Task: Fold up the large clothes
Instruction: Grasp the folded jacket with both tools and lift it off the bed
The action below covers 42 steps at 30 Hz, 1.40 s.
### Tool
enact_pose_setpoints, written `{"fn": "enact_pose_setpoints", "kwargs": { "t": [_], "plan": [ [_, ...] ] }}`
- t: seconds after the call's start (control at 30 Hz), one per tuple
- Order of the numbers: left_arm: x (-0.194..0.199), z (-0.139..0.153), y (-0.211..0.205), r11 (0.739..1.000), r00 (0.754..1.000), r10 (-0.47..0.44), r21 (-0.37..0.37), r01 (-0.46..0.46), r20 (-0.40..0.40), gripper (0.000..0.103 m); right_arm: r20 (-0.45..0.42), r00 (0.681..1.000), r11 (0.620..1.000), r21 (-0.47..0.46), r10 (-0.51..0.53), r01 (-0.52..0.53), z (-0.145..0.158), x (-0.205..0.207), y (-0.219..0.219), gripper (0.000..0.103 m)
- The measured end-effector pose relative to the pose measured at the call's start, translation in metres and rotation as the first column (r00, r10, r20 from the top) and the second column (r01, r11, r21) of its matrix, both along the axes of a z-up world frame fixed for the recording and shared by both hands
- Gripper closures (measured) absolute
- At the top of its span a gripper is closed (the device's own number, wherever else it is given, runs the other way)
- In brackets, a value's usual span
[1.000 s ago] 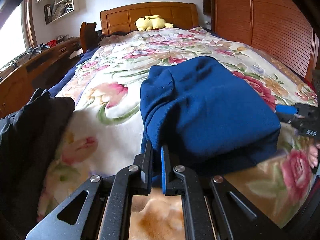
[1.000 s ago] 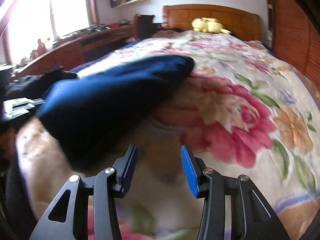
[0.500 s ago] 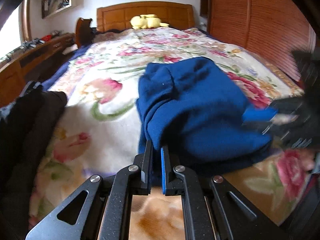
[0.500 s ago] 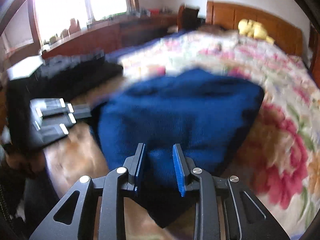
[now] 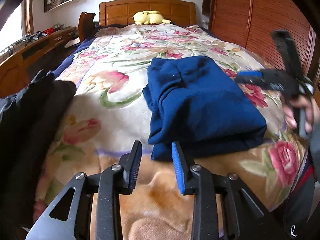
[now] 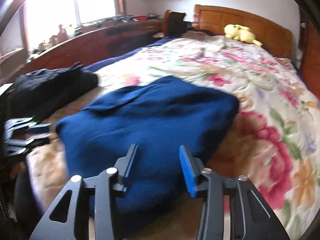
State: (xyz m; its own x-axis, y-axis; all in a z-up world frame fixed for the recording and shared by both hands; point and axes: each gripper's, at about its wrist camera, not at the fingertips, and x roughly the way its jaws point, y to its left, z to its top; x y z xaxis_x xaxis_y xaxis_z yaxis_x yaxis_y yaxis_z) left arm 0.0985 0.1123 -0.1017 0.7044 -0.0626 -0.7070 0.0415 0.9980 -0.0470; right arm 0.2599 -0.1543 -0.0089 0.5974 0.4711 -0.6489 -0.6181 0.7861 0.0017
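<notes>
My left claw point(image 5: 157, 152) stands spread, its jaws having just been opening; a second ago they were pinched on the near corner of the blue garment point(image 5: 202, 108), and now that corner lies free just ahead of the tips, with nothing pressed between the pads. My right claw point(image 6: 158, 154) is also spread, having just reopened after a brief narrowing half a second ago. Its fingers hang over the near edge of the blue garment point(image 6: 152, 124), and the pads do not press on the cloth. From the left wrist view the right claw point(image 5: 250, 76) shows higher and farther back than before, beside the far right edge of the garment, with my hand point(image 5: 300, 110) blurred beneath it. From the right wrist view the left claw point(image 6: 38, 132) sits just off the garment's left corner.

The garment lies folded into a thick, rough rectangle on the floral blanket point(image 5: 112, 64) near the foot of the bed, much where it lay earlier. A pile of dark clothes point(image 5: 32, 108) rests to its left. A yellow plush toy point(image 5: 149, 17) sits against the wooden headboard point(image 5: 146, 8).
</notes>
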Motion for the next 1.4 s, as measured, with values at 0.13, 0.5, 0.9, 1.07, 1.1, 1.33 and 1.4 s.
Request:
{"fn": "enact_pose_setpoints", "kwargs": {
  "t": [0.13, 0.5, 0.9, 1.07, 1.1, 1.33, 1.4],
  "plan": [
    [0.007, -0.012, 0.003, 1.0, 1.0, 0.002, -0.012, -0.003, -0.031, 0.069, -0.001, 0.997, 0.994, -0.078, -0.084, 0.083, -0.015, 0.056, -0.004, 0.054],
    [0.024, -0.03, 0.011, 0.999, 0.998, 0.008, -0.042, -0.011, -0.069, 0.069, -0.064, 0.978, 0.979, -0.065, -0.196, 0.192, -0.035, 0.156, 0.005, 0.018],
    [0.038, -0.034, 0.0, 0.992, 0.996, -0.042, -0.124, 0.031, -0.083, 0.083, -0.346, 0.929, 0.966, 0.167, -0.132, 0.2, -0.079, 0.22, -0.011, 0.042],
    [0.032, -0.022, 0.002, 0.988, 0.998, -0.055, -0.15, 0.048, -0.04, 0.098, -0.268, 0.96, 0.975, 0.18, -0.082, 0.133, -0.051, 0.2, -0.002, 0.086],
    [0.028, -0.016, 0.003, 0.987, 0.998, -0.057, -0.15, 0.054, -0.022, 0.098, -0.227, 0.97, 0.976, 0.177, -0.085, 0.127, -0.04, 0.192, 0.001, 0.087],
    [-0.012, 0.049, 0.037, 0.995, 0.991, -0.006, -0.101, 0.02, 0.133, 0.099, 0.006, 0.999, 0.983, 0.179, -0.044, 0.042, 0.053, 0.129, 0.055, 0.089],
    [-0.028, 0.072, 0.063, 0.997, 0.984, 0.032, -0.079, -0.018, 0.174, 0.099, 0.057, 0.998, 0.983, 0.183, -0.018, 0.007, 0.078, 0.109, 0.08, 0.089]
  ]
}}
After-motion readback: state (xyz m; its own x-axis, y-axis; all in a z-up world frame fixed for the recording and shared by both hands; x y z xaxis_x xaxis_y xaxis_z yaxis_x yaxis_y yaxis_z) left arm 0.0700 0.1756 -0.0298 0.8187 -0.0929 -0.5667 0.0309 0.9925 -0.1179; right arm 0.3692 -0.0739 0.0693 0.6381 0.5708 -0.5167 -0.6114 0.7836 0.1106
